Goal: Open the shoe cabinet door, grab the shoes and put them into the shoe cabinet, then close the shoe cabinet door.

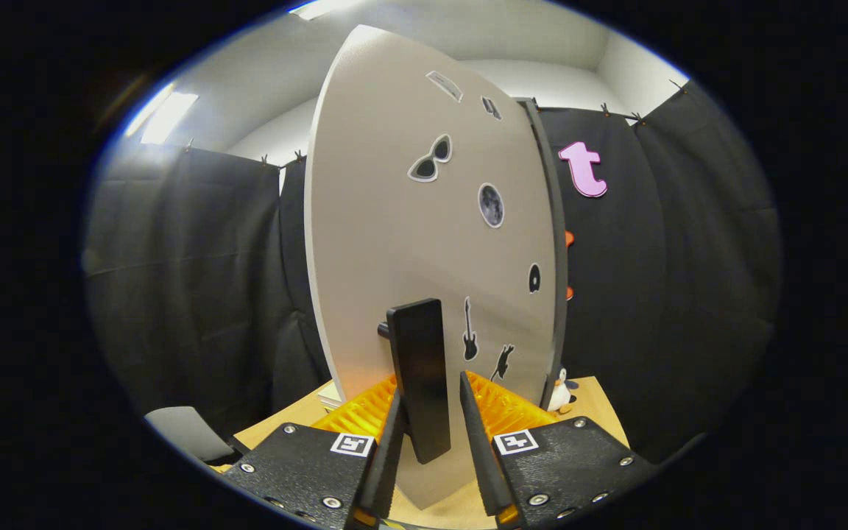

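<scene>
two fingers of your gripper (430, 430) stand on either side of the dark upright handle (421, 375) of the shoe cabinet door (394, 221). the left finger looks close against the handle's lower part, while a narrow gap shows between the handle and the right finger, so you cannot call it a firm grip: the fingers are nearly closed around the handle, and whether both press on it cannot be told.

the handle stands out from the door on a short stub at its upper left. the door is pale and flat, seen at an angle, with its near edge to the left and its dark far edge to the right. small stickers dot its face: a pair of sunglasses (430, 159), a round moon (491, 205), a guitar (470, 330), and a few more too small to name.

just beside the door's lower right corner a small penguin figure (559, 391) stands on the wooden table (601, 405). a pale flat stack (330, 395) lies on the table by the door's lower left.
</scene>
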